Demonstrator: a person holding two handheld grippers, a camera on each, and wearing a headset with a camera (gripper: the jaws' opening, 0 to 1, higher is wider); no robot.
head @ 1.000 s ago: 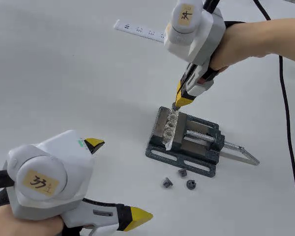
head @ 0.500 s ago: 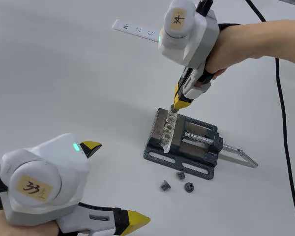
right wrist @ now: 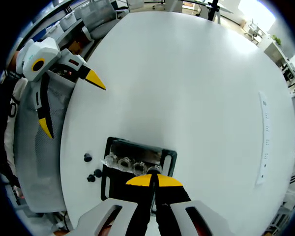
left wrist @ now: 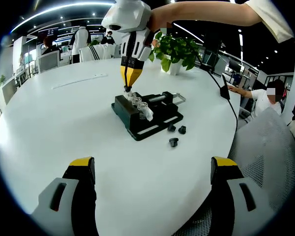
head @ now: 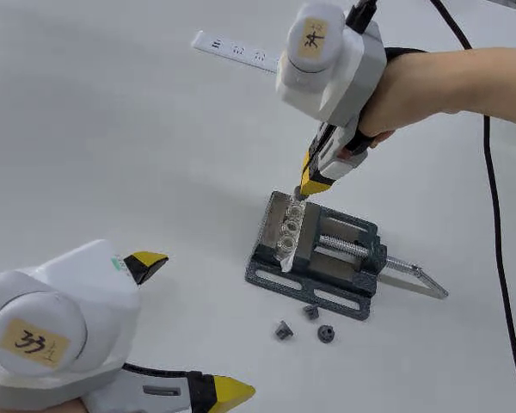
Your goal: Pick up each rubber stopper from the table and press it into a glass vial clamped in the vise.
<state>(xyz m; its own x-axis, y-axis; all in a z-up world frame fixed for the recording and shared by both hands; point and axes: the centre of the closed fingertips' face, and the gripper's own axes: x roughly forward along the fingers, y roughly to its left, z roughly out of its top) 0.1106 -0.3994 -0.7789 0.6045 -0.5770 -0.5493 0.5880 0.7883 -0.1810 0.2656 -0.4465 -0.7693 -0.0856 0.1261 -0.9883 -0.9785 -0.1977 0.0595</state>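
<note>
From the head view, your right tongs (head: 303, 191) point steeply down, jaws narrowed on a small dark stopper (head: 298, 197). That stopper sits at the mouth of the far vial in the row of vials (head: 288, 231), which stand upright in the vise (head: 344, 268). Whether it is pressed in cannot be told. The vise stands on the white tabletop (head: 112, 155), its handle sticking out to the right. Three loose stoppers (head: 283, 329) lie just on the near side of the vise, close together but apart. Your left tongs (head: 189, 327) hover at the near left, jaws wide and holding nothing, well apart from the vise. A power strip (head: 232, 50) lies at the far side, and a black cable (head: 496, 224) runs down the right.

In the left gripper view, your left tongs (left wrist: 152, 162) stand wide over bare tabletop (left wrist: 54, 123). Beyond them is the vise (left wrist: 152, 117) with the vials (left wrist: 136, 101). The right tongs (left wrist: 129, 84) come down on the vial at one end of the row. The loose stoppers (left wrist: 173, 142) lie beside the vise base. A potted plant (left wrist: 174, 49) stands at the far edge.

In the right gripper view, your right tongs (right wrist: 153, 179) are pinched together right over the vise (right wrist: 137, 147), with the vials (right wrist: 120, 162) just beside the tips. The loose stoppers (right wrist: 91, 178) lie to the left of the vise. Your left tongs (right wrist: 71, 103) hang wide at the tabletop's edge. The power strip (right wrist: 264, 142) lies well off to the right.
</note>
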